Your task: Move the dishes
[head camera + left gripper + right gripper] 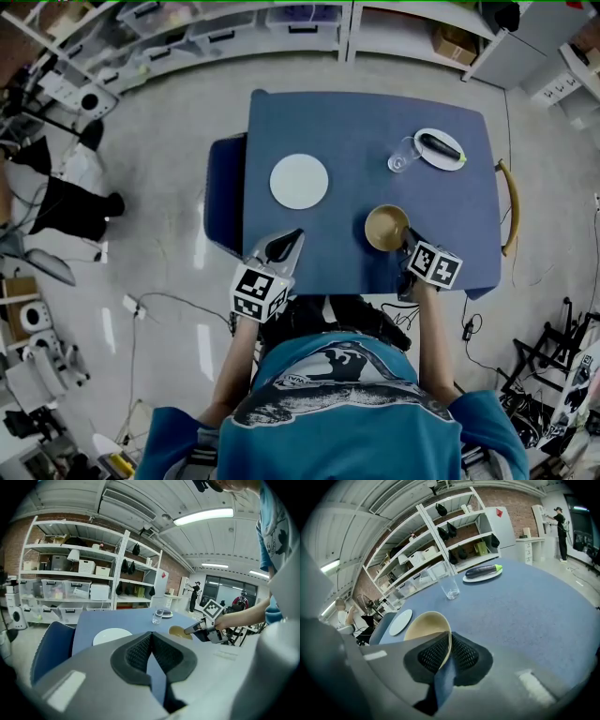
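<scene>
A tan bowl [386, 227] sits near the front of the blue table [356, 131]; my right gripper [410, 246] is shut on its near rim, which shows pinched between the pads [461, 652] in the right gripper view, above the bowl [424, 626]. My left gripper [292, 238] hovers at the table's front left edge, jaws shut with nothing between them [151, 639]. An empty white plate [299, 181] lies ahead of it. Far right, a small white plate [442, 150] carries a dark eggplant [439, 145], with a clear glass [401, 157] beside it.
A blue chair [225, 192] is tucked against the table's left side, and a wooden chair back [511, 202] stands at the right. Shelving with bins [234, 28] lines the far wall. Cables and equipment [56, 197] crowd the floor to the left.
</scene>
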{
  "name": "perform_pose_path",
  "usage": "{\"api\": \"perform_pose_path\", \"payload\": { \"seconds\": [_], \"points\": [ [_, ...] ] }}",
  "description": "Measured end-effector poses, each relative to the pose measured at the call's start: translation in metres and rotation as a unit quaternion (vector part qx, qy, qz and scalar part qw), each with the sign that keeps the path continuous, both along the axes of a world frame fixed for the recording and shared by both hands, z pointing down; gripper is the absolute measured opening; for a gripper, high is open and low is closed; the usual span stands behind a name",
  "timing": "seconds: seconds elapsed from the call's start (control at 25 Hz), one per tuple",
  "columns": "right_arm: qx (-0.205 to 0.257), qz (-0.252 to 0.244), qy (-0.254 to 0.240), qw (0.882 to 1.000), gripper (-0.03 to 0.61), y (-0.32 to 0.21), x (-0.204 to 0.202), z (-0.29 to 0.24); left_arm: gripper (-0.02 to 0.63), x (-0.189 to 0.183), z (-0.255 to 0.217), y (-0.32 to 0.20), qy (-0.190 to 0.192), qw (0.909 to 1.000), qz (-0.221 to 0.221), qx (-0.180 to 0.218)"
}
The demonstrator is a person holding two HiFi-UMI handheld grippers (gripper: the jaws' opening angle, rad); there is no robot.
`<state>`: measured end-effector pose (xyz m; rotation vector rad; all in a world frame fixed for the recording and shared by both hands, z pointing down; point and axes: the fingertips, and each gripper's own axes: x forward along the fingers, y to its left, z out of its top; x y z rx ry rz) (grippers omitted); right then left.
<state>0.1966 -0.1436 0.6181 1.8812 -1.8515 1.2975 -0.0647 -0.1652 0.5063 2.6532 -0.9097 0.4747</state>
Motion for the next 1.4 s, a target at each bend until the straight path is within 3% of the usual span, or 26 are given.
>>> {"api": "perform_pose_path", "payload": {
  "seconds": [0.24,0.36,0.56,0.88,1.16,1.4],
  "points": [
    [0.022,-0.010,0.002,1.000,0.089,-0.004,0.009,-0.009,0.014,0.006,-0.003,0.003,-0.004,0.9998,-0.021,0.001],
    [0.063,-0.055,0.026,0.996,0.098,-0.008,0.007,-0.028,0.014,0.010,-0.007,0.005,-0.006,0.9995,-0.031,0.004],
    [0.128,-0.148,0.061,0.979,0.100,-0.014,-0.011,-0.058,0.014,0.024,-0.013,0.008,-0.004,0.9986,-0.052,0.011],
    [0.185,-0.238,0.034,0.953,0.098,-0.012,-0.043,-0.087,0.014,0.055,-0.027,0.022,0.004,0.9966,-0.079,0.023],
    [0.207,-0.266,0.025,0.941,0.098,-0.008,-0.067,-0.097,0.014,0.059,-0.029,0.036,-0.007,0.9968,-0.078,0.016],
    [0.215,-0.278,0.033,0.936,0.098,0.003,-0.095,-0.104,0.014,0.040,-0.032,0.050,-0.004,0.9972,-0.074,0.004]
  ]
}}
